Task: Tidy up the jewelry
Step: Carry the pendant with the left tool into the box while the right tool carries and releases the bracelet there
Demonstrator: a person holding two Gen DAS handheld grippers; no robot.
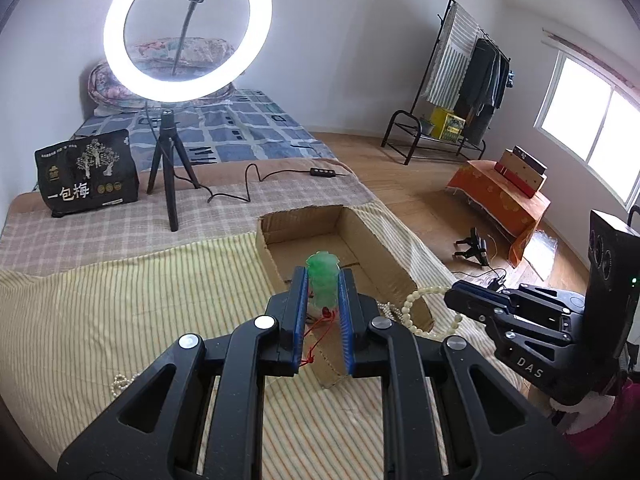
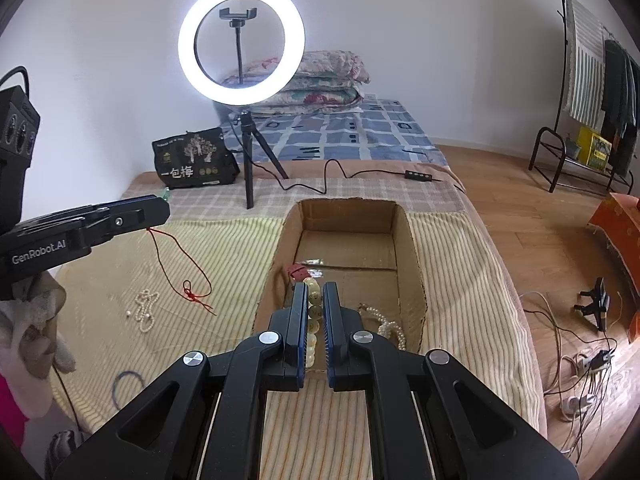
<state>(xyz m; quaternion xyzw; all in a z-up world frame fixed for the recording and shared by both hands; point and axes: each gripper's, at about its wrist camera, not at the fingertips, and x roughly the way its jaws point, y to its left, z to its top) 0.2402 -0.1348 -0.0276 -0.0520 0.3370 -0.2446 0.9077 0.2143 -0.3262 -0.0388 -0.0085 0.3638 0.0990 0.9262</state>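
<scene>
My left gripper (image 1: 323,276) is shut on a green jade pendant (image 1: 322,276); its red cord (image 1: 316,340) hangs down, and shows in the right wrist view (image 2: 176,264). It is held above the near edge of an open cardboard box (image 1: 372,252). My right gripper (image 2: 316,292) is shut on a cream bead bracelet (image 2: 314,312) over the box (image 2: 408,248); the bracelet (image 1: 424,308) and that gripper (image 1: 460,296) also show in the left wrist view. A pearl necklace (image 2: 384,324) and a small red item (image 2: 297,270) lie in the box.
A pearl strand (image 2: 145,310) and a blue ring (image 2: 128,390) lie on the striped cloth (image 2: 220,248) left of the box. A ring light on a tripod (image 2: 248,152), its cable and a black bag (image 2: 192,160) stand behind. The bed edge drops to the floor on the right.
</scene>
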